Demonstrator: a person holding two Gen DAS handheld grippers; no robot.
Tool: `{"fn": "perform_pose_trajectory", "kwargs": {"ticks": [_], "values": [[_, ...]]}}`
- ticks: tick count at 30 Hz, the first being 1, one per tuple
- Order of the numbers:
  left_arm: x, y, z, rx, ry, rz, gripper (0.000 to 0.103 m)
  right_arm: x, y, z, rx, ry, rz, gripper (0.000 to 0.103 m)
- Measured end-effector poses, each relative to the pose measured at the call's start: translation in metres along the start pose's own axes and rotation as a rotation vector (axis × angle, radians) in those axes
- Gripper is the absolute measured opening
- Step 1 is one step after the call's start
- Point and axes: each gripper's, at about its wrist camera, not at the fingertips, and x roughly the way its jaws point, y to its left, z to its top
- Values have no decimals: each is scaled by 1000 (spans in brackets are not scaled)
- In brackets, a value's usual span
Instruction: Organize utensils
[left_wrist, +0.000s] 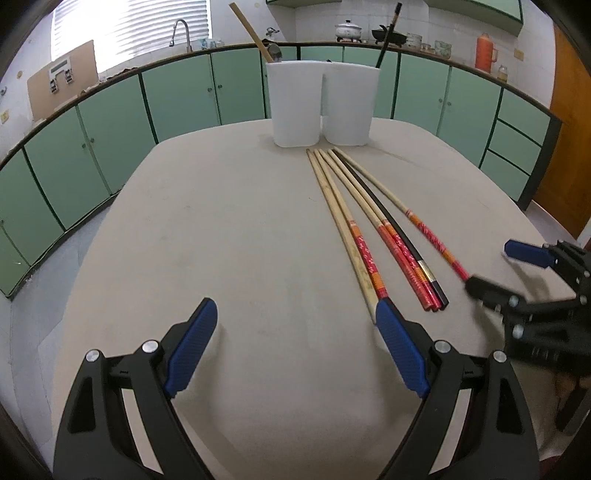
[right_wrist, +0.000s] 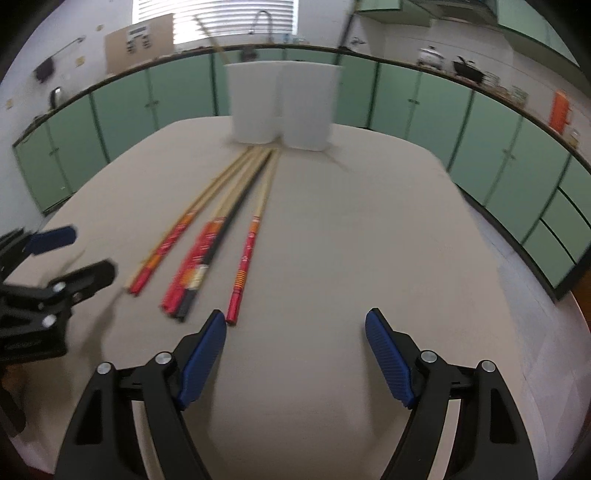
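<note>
Chopsticks (left_wrist: 373, 221) lie fanned on the beige tabletop (left_wrist: 229, 229), their plain tips bunched together just in front of a white two-compartment utensil holder (left_wrist: 321, 107) and their red and orange patterned ends spread toward the grippers. One black chopstick (left_wrist: 388, 218) lies among the bamboo ones, and one bamboo stick lies slightly apart on the right side of the fan. The holder stands at the far edge of the table; a wooden handle (left_wrist: 251, 33) and a metal spoon bowl rise from its left compartment, and a dark stick (left_wrist: 388, 37) leans out of the right one.

The left gripper (left_wrist: 295, 314) hovers over the table with its blue-padded jaws spread wide and nothing between them; its right pad sits at the near end of the leftmost chopstick. The right gripper (right_wrist: 295, 325) likewise stands wide and empty, its left pad just beside the end of the separate bamboo chopstick (right_wrist: 245, 258). Green cabinets (left_wrist: 177, 92) run behind the table.
</note>
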Motion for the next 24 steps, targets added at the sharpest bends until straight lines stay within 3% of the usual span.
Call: {"fn": "perform_pose_trajectory", "kwargs": {"ticks": [16,22,24], "values": [[15,-4,1,-14,66,1,85,2,-6,-1,19,0,22,77],[14,6,3,-49,65,16,76,-1,-4,-2,15,-11,45,76],[14,5,3,-40,62,15,73,-3,-2,-4,5,-18,80,69]]}}
